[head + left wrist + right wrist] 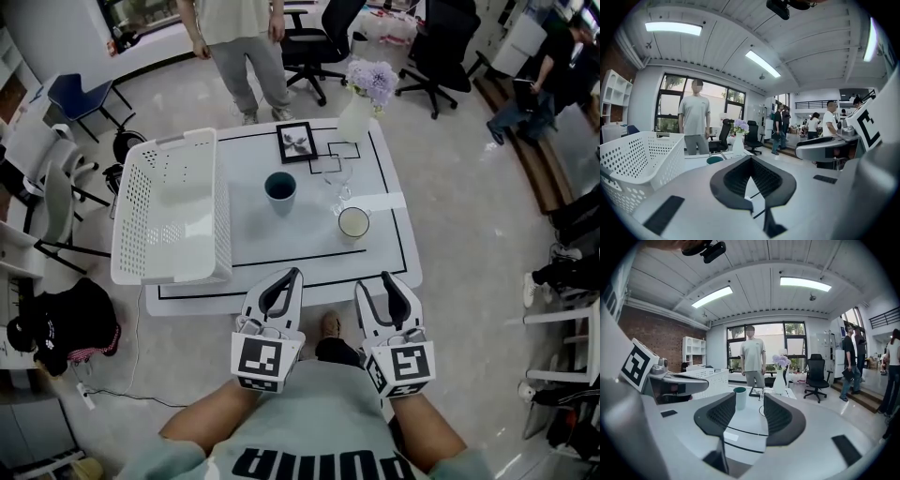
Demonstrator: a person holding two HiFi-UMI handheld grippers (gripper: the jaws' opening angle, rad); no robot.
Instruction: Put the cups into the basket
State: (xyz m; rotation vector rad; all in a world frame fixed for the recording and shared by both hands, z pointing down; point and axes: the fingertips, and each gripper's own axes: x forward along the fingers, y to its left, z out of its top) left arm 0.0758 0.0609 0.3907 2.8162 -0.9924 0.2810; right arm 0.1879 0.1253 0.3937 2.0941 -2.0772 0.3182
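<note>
On the white table (394, 272) stand a teal cup (280, 190), a cream cup (353, 223) and a clear glass (338, 182). The white perforated basket (169, 211) sits on the table's left end with nothing visible in it. Both grippers hover side by side over the near table edge, well short of the cups. My left gripper (291, 277) has its fingertips together and holds nothing. My right gripper (375, 283) is open with nothing between its jaws. In the right gripper view the teal cup (739, 398) shows just past the left jaw of the right gripper (749, 401).
A picture frame (297, 142) and a white vase of purple flowers (361, 103) stand at the table's far side. A person (244, 47) stands just beyond it. Office chairs (314, 42) and other people are further back. A black bag (70, 319) lies on the floor at left.
</note>
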